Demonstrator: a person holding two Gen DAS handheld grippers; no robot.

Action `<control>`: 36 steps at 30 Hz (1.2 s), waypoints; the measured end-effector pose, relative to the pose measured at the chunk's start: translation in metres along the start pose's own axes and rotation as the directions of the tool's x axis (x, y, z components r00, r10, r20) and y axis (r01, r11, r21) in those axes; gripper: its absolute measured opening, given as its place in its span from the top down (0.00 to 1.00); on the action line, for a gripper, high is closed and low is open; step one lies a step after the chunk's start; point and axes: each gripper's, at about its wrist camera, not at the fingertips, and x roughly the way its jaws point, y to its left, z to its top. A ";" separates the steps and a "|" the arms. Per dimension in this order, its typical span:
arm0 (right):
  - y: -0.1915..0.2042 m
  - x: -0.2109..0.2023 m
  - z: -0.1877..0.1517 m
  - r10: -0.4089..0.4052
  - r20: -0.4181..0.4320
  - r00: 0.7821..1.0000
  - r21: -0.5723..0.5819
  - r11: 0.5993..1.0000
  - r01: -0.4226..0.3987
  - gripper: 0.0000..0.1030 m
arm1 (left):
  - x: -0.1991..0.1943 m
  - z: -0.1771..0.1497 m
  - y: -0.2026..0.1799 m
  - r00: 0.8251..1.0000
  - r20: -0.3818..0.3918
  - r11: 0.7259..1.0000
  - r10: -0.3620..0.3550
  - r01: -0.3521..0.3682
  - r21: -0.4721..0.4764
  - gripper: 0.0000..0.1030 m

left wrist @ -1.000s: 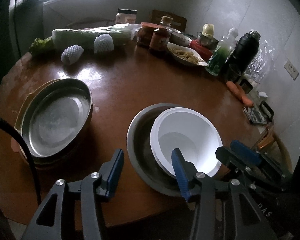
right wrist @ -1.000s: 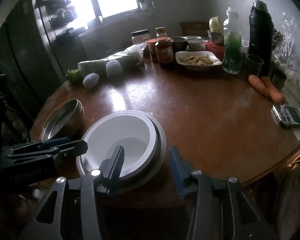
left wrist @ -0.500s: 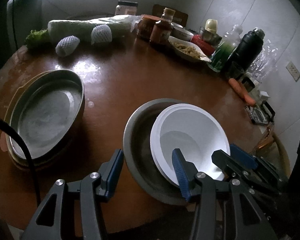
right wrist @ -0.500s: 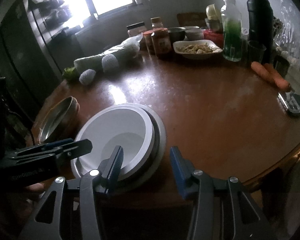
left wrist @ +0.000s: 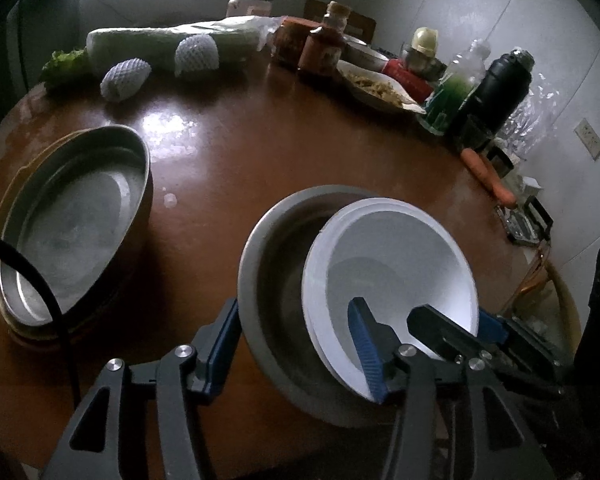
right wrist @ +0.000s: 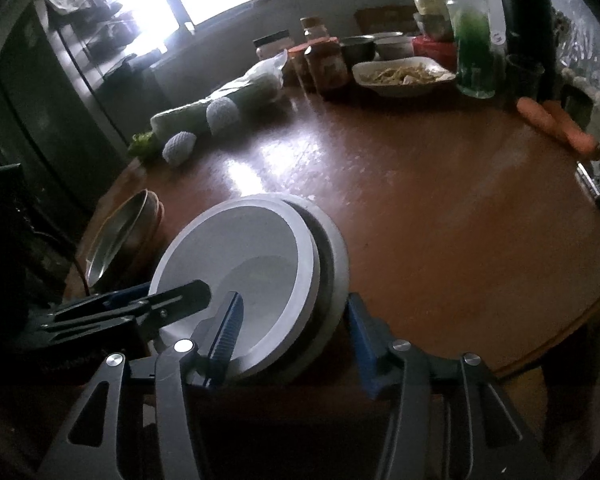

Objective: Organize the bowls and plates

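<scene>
My two hand-held grippers (left wrist: 296, 344) (right wrist: 296, 336) are opening around the stiff, slippery white bowl (left wrist: 392, 264); I'd hold its rim.

The left gripper (left wrist: 296, 344), dark grey metal with blue-padded fingers, points steeply downward, its jaws opening. The matching right gripper (right wrist: 296, 330) sits close beside it, angled down too, jaws also opening. Each gripper's fingertips reach into the other's view from the side.
</scene>
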 end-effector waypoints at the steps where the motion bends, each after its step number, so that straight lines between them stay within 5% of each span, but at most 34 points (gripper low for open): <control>1: 0.000 0.002 0.000 0.004 -0.003 1.000 0.005 1.000 -0.004 0.48 | 0.002 0.000 0.001 1.000 -0.003 1.000 -0.002 0.002 -0.004 0.47; 18: -0.009 0.011 -0.005 0.054 0.004 0.999 0.017 0.998 -0.054 0.53 | 0.019 0.001 0.004 0.997 -0.021 0.997 -0.078 0.078 -0.027 0.51; 36: -0.029 0.003 -0.002 0.037 0.038 0.999 0.043 0.998 -0.039 0.58 | 0.029 0.009 -0.023 0.997 -0.020 0.996 -0.081 0.081 0.030 0.51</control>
